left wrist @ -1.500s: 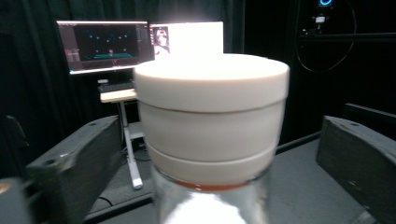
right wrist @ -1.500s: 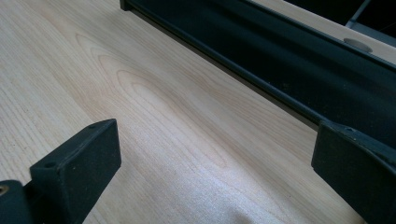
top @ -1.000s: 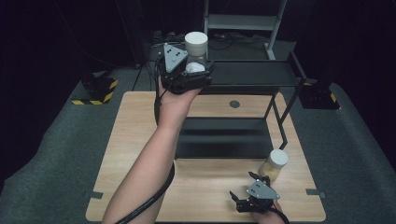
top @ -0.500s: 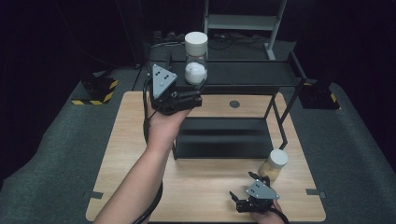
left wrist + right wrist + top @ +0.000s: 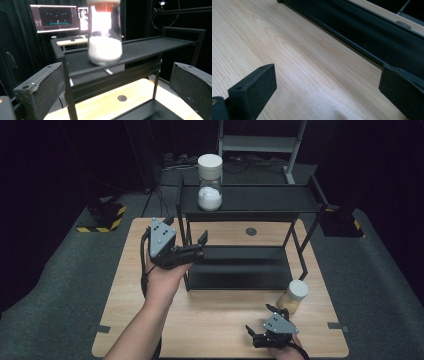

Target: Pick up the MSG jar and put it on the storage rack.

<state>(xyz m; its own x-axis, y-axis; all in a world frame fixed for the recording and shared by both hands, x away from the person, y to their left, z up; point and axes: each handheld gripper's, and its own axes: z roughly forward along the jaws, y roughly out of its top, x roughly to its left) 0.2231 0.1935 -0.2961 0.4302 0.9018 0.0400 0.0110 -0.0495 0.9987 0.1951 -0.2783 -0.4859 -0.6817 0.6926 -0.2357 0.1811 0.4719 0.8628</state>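
Observation:
A glass jar (image 5: 210, 182) with a white lid and white powder stands upright on the top shelf of a black rack (image 5: 260, 199). My left gripper (image 5: 186, 234) hangs open and empty at the rack's left front, below and short of that jar. In the left gripper view the jar (image 5: 105, 37) stands ahead between my wide-apart jaws, and the left gripper (image 5: 116, 75) holds nothing. A second jar (image 5: 295, 296), white-lidded with yellowish contents, stands on the table at the front right. My right gripper (image 5: 260, 320) rests open just left of and in front of it, and in its own view the right gripper (image 5: 328, 80) is over bare wood.
The rack's lower shelf (image 5: 240, 265) sits low over the wooden table (image 5: 215, 320). A round grommet (image 5: 251, 231) lies in the tabletop behind the rack. A yellow-and-black striped base (image 5: 107, 217) stands on the floor at the left. Lit monitors (image 5: 57, 18) stand far behind.
My left gripper, which was around the powder jar on the top shelf, has let go and drawn back down and left. The jar stays on the shelf. The right gripper has not moved.

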